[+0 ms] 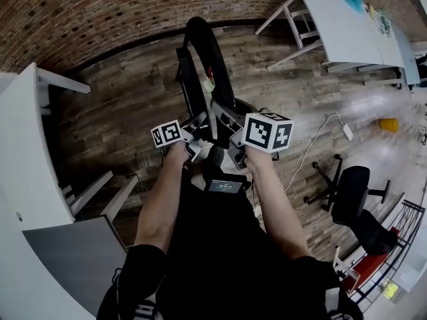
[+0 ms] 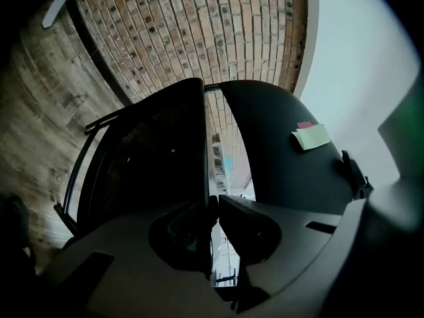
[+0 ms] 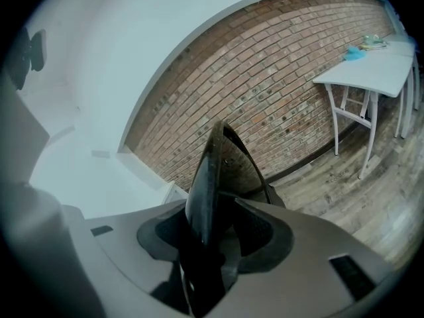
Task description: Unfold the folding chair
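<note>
Filling most of head view: wood plank floor (image 1: 133,112). Along top edge: brick wall (image 1: 100,19). At left edge, running to lower left: white table (image 1: 27,179); second white table (image 1: 340,25) upper right, w/ small bits on top, too small to ID.

At ctr, just above the arms: folding chair (image 1: 193,79), black, folded flat, upright on the floor, rounded top toward the wall. In left gripper view, seen as two black panels (image 2: 152,158) w/ a narrow gap btwn them, brick showing thru; thin tube frame down the left side.

Lower right of head view: black office chair (image 1: 353,192) on castors, well apart from the folding chair.

Just below ctr, marker cubes side by side: L hand-held gripper (image 1: 199,124) and R hand-held gripper (image 1: 223,117), both at the chair's near end, one to each side.

L hand-held gripper (image 2: 213,207): nearly closed, only a sliver btwn the pads, pinching the thin edge of the left-hand panel at lower ctr of its view.

R hand-held gripper (image 3: 211,220): clamped on the chair's black edge (image 3: 205,171), which rises edge-on from btwn the pads at ctr of its view, pads pressed to both faces.

Right of ctr in head view: white cable (image 1: 313,145) snaking over the floor. On the right-hand panel, upper right in left gripper view: pale green sticky note (image 2: 311,136).
</note>
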Motion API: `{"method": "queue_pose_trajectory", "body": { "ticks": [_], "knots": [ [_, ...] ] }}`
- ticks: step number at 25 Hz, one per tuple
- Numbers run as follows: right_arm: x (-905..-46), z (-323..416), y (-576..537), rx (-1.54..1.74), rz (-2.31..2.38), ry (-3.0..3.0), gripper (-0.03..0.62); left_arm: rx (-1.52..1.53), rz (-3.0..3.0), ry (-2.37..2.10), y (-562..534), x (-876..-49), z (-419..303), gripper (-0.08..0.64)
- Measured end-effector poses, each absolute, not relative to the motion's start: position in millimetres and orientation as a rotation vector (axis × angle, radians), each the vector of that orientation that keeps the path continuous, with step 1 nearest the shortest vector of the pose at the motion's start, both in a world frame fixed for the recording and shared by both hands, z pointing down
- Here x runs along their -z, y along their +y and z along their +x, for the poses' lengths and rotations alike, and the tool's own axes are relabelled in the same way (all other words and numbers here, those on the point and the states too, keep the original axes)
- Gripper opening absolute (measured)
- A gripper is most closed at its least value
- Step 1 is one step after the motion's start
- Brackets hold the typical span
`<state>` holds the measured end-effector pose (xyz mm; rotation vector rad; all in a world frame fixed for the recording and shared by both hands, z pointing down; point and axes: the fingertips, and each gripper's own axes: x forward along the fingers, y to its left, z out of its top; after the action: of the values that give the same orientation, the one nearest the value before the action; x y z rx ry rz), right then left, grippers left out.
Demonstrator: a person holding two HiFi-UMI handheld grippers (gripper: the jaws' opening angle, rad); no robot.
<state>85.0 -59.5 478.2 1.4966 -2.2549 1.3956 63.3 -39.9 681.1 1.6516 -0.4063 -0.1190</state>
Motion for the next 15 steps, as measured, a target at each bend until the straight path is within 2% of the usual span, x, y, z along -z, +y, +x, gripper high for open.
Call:
{"method": "queue_pose_trajectory", "body": {
  "ticks": [5, 15],
  "knots": [
    [-480.0, 71.8, -56.5, -1.394, 1.496, -2.245, 0.183, 0.106, 1.645, -0.417, -36.0, -683.8, 52.7, 0.066],
    [-477.1, 93.6, -59.4, -1.421, 1.498, -2.264, 0.183, 0.126, 1.654, -0.4, -39.4, -680.8, 47.4, 0.066]
  ]
}}
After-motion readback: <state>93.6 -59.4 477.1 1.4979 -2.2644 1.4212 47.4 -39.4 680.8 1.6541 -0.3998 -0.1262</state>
